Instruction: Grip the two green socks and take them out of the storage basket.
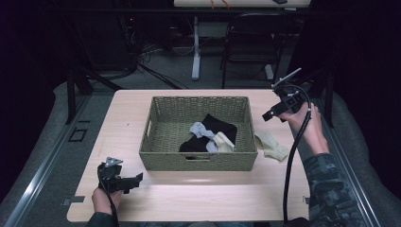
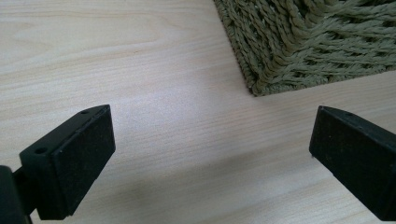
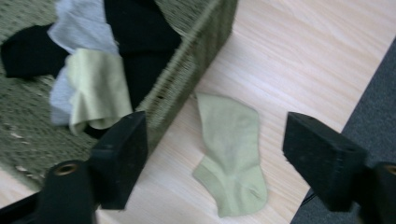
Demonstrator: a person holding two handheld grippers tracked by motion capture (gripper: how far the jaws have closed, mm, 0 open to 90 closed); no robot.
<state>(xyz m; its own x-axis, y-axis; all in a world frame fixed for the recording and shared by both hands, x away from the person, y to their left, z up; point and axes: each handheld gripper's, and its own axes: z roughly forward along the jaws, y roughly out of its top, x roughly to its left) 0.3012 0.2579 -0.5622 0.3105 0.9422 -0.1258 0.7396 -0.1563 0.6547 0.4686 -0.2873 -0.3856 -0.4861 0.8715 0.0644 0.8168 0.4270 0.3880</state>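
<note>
A pale green sock [image 3: 231,154] lies flat on the wooden table [image 1: 198,194], just beside the right wall of a woven basket [image 1: 156,142], with the right gripper [image 1: 275,112] held above it, jaws spread and nothing between them. Inside the basket sit black socks [image 1: 218,127], a grey sock [image 1: 199,129] and a second pale sock [image 1: 223,142]. The left gripper [image 1: 135,180] rests low near the basket's front left corner, jaws wide apart over bare wood.

Dark room, chair [image 1: 250,42], grey floor [image 1: 156,78]

Dim room, slight motion blur
</note>
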